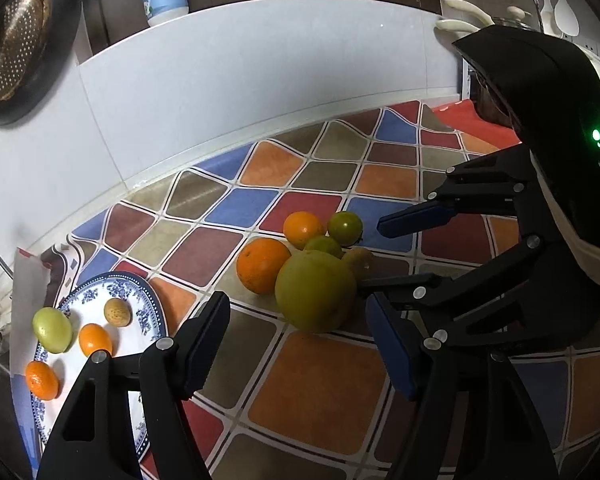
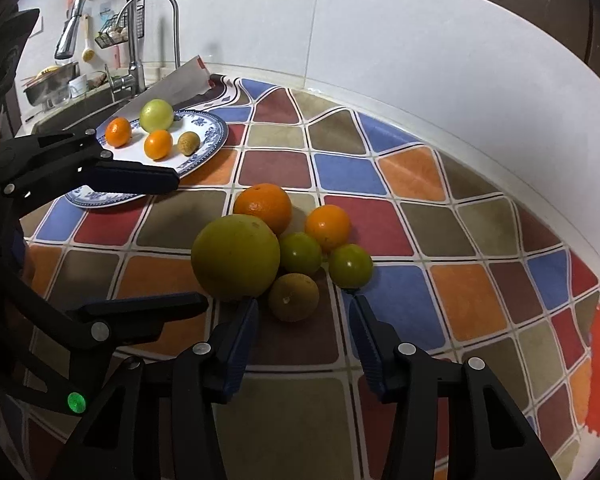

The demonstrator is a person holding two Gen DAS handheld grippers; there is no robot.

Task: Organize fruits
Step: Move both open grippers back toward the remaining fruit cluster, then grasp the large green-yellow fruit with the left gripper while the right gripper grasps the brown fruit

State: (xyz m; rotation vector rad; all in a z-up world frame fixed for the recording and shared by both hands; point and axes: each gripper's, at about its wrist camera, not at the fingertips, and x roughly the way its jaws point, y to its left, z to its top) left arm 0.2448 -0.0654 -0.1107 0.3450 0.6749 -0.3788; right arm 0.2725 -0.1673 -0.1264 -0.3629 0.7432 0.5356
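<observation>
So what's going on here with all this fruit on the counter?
A person with a gripper in each hand is sorting fruit onto a blue-patterned plate. Four small fruits already sit on it. Six more are clustered on the checkered mat, including a large green fruit and an orange. The right gripper is open, facing a small brownish fruit. The left gripper is open and holds nothing.

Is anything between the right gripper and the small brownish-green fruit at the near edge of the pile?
Nothing visible. The right gripper is open and the brownish-green fruit lies just ahead of its fingertips, over bare tablecloth. The big green citrus touches the fruit's left side, crowding the left finger.
</observation>
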